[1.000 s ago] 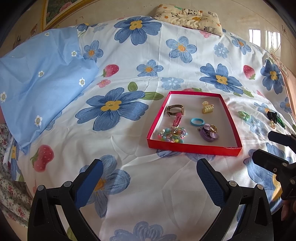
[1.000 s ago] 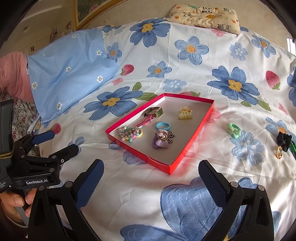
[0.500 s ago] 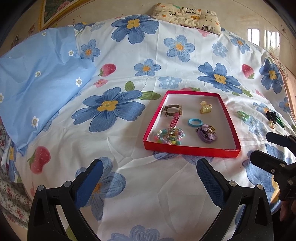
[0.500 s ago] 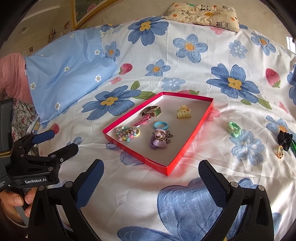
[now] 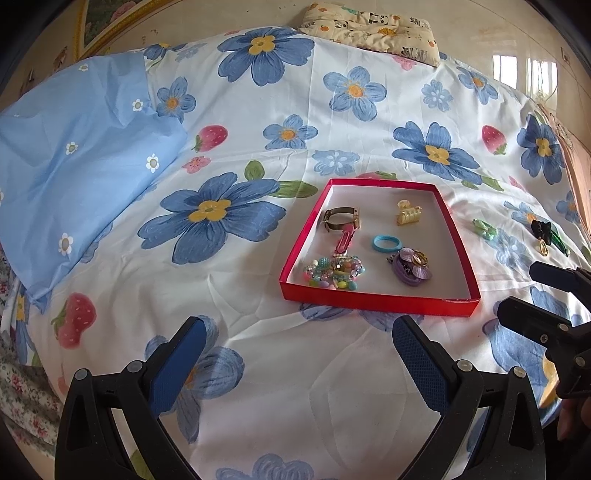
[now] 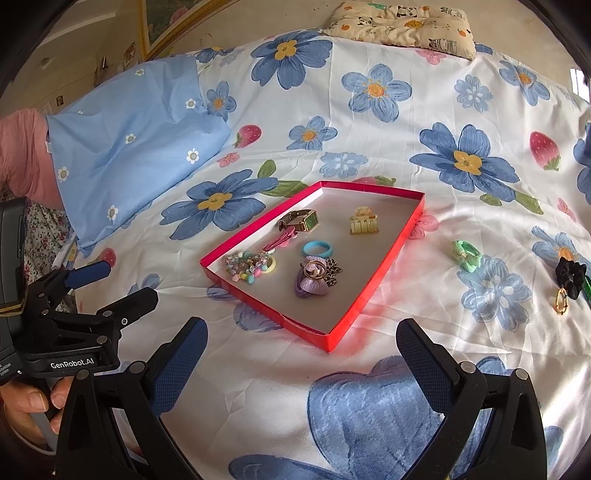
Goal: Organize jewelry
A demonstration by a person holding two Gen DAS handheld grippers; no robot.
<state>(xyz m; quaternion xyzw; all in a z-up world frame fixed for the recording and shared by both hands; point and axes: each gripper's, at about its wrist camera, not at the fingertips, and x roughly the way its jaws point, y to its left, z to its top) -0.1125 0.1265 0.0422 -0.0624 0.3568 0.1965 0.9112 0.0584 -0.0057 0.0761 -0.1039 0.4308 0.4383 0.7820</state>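
Observation:
A shallow red box (image 5: pixel 376 301) (image 6: pixel 388 258) lies on the flowered bedsheet. Inside are a watch (image 5: pixel 341 218) (image 6: pixel 301 220), a yellow claw clip (image 5: pixel 407 214) (image 6: pixel 364 221), a blue ring band (image 5: pixel 386 243) (image 6: pixel 317 249), a beaded bracelet (image 5: pixel 332 271) (image 6: pixel 249 266), a pink clip (image 5: pixel 345 240) and a purple hair tie (image 5: pixel 412 266) (image 6: pixel 312 278). Outside to the right lie a green bow (image 5: pixel 485 229) (image 6: pixel 466 254), a black scrunchie (image 5: pixel 541 229) (image 6: pixel 570 277) and a gold ring (image 6: pixel 561 301). My left gripper (image 5: pixel 299 354) and right gripper (image 6: pixel 303 356) hover open and empty, short of the box.
A light blue pillow (image 5: pixel 74 158) (image 6: pixel 129 147) lies at the left. A small patterned cushion (image 5: pixel 373 26) (image 6: pixel 402 22) sits at the far edge. A hand (image 6: pixel 33 406) holds the left tool, seen at the right wrist view's left. A framed picture leans on the far wall.
Both views have shifted slightly, with the box sliding a little left and down in frame. Both grippers stay open and nothing on the bed has moved.

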